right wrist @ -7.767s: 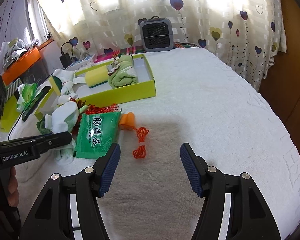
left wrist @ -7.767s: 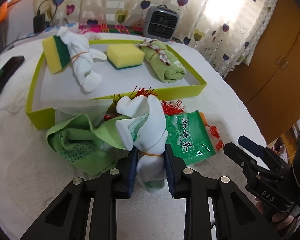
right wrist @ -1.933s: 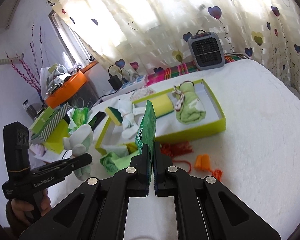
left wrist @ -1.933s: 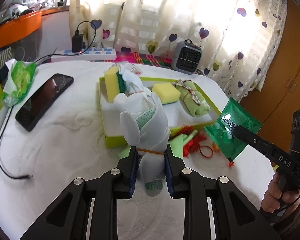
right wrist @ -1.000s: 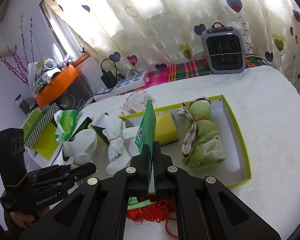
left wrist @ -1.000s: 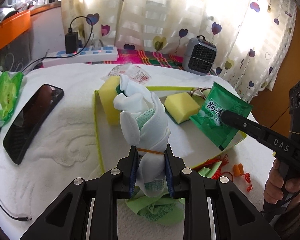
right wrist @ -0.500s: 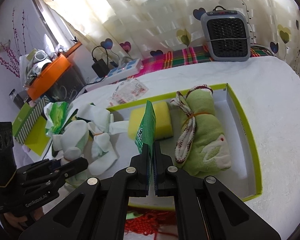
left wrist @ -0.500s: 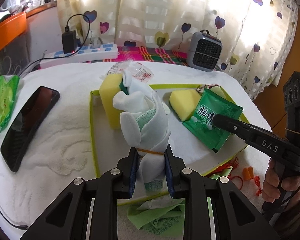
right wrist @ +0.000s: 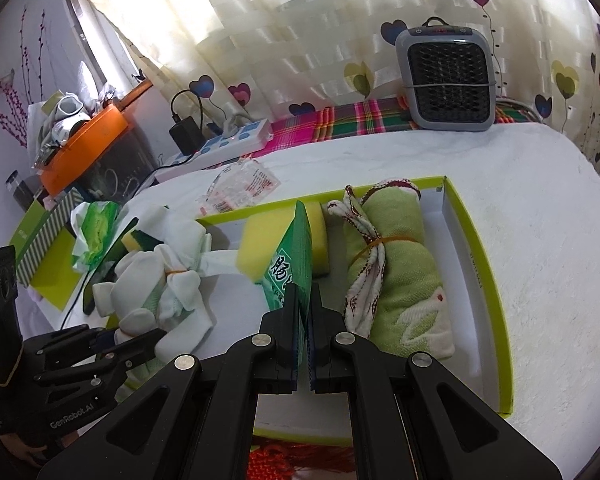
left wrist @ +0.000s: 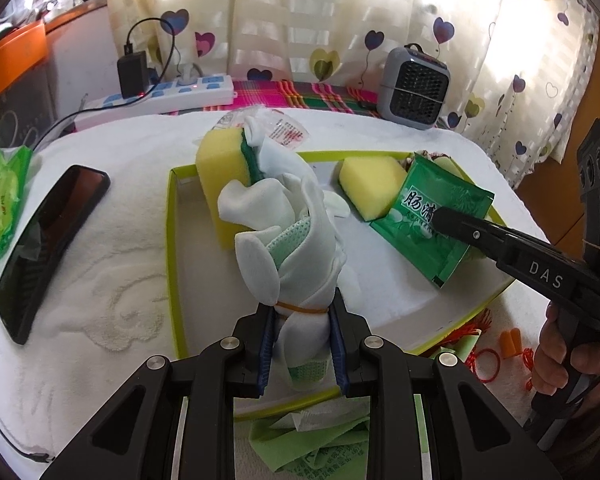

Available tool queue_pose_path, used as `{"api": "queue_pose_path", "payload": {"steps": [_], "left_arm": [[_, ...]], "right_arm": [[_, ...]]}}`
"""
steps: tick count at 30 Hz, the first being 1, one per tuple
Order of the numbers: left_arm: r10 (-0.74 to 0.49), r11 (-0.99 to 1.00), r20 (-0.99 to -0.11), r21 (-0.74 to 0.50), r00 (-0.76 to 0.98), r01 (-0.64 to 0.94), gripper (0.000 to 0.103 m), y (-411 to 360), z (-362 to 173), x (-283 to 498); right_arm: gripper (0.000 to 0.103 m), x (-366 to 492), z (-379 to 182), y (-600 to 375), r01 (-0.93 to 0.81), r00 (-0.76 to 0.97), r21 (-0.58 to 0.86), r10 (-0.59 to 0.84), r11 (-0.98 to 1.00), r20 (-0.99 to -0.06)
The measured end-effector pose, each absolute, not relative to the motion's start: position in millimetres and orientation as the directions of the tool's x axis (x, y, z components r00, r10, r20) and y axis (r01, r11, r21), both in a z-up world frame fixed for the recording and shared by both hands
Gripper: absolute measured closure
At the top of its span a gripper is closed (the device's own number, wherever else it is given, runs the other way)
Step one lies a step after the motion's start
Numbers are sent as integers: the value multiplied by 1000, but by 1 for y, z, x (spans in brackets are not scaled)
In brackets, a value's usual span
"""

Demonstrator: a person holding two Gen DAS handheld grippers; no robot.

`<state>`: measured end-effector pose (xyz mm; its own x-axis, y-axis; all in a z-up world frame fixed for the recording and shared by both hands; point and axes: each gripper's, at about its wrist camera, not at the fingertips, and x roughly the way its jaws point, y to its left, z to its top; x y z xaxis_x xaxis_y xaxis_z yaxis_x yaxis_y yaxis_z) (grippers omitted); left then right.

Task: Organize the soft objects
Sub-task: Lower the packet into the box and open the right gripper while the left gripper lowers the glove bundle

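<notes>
A: What has the left tool (left wrist: 300,344) got hold of?

B: A white sock bundle (left wrist: 290,248) tied with a rubber band. The jaws are partly closed and pinch its lower end, so the bundle stands up ahead of the tool, over the near left part of the green-rimmed tray (left wrist: 171,240).

A: And the right tool (right wrist: 305,322)?

B: Clamped all the way down on a green foil sachet (right wrist: 294,256), held edge-on. In the left wrist view the sachet (left wrist: 432,220) hangs over the tray's right half, just ahead of a yellow sponge (left wrist: 370,184) and beside the rolled green towel (right wrist: 396,268) that lies to the right of that tool.

A: Anything already in the tray near the left tool?

B: A second sock bundle (right wrist: 168,276) and an upright yellow-green sponge (left wrist: 222,184), both beyond the held bundle. A phone (left wrist: 48,248) sits out on the white bed cover (left wrist: 112,280) to the left.

A: So which step is this?

B: I'd say placement: both items are carried over the tray and not yet set down.

A: What does the next move need?

B: Probably lowering each into a bare patch of the tray floor, then opening the jaws. The bare floor between the sponges and the near rim looks the likeliest spot. Loose green cloth (left wrist: 320,440) and red cord (left wrist: 482,360) lie outside the near rim, to be sorted.
</notes>
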<state>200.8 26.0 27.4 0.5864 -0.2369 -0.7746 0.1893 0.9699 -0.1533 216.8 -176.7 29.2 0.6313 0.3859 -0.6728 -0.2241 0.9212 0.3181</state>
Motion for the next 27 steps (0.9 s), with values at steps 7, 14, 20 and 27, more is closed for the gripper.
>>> {"api": "queue_pose_path", "payload": {"steps": [7,14,20,27], "left_arm": [[-235,971,-775,-153,587,186,80,26,28,201],[-224,973,-776,-141,590,183,79,26,27,201],[-210,976,-778,-132,592,172,74,27,28,202],[-193,980,-778,-118,598,163,66,27,29,200]], "right_arm": [[97,216,30,-173,-223,656,268,347,937,-670],[97,215,30,-172,-219,670,236,322,947,-669],[96,215,30,-172,-219,673,235,321,947,-667],[91,213,31,-170,-228,670,236,328,945,-666]]}}
